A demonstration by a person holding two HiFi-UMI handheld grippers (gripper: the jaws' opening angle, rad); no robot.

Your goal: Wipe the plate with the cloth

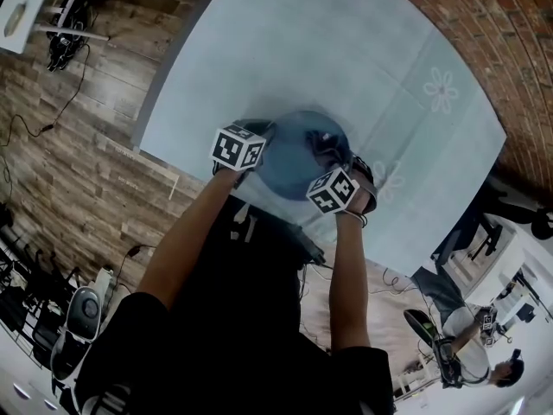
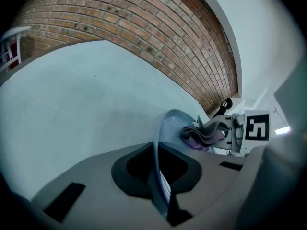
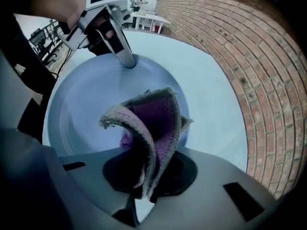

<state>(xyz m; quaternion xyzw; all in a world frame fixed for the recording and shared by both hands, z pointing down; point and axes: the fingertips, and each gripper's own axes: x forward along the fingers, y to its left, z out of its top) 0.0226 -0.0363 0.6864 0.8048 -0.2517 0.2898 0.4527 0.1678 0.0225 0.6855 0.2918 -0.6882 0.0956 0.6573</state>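
Note:
A blue plate (image 1: 289, 158) is on the pale blue table, tipped up by its near-left rim. My left gripper (image 1: 257, 141) is shut on that rim, which runs edge-on between its jaws in the left gripper view, where the plate (image 2: 169, 126) curves away. My right gripper (image 1: 335, 161) is shut on a purple and grey cloth (image 3: 149, 128) that hangs folded over the plate's (image 3: 81, 104) inside. In the right gripper view the left gripper (image 3: 127, 59) pinches the far rim. The left gripper view shows the cloth (image 2: 201, 135) over the plate's far edge and the right gripper (image 2: 234, 132) behind it.
The table (image 1: 346, 50) has a pale cloth with flower prints and ends close behind the plate toward me. A brick surface (image 1: 484, 24) borders its far right side. Wooden floor (image 1: 60, 171) lies left. Another person (image 1: 471, 366) sits at the lower right.

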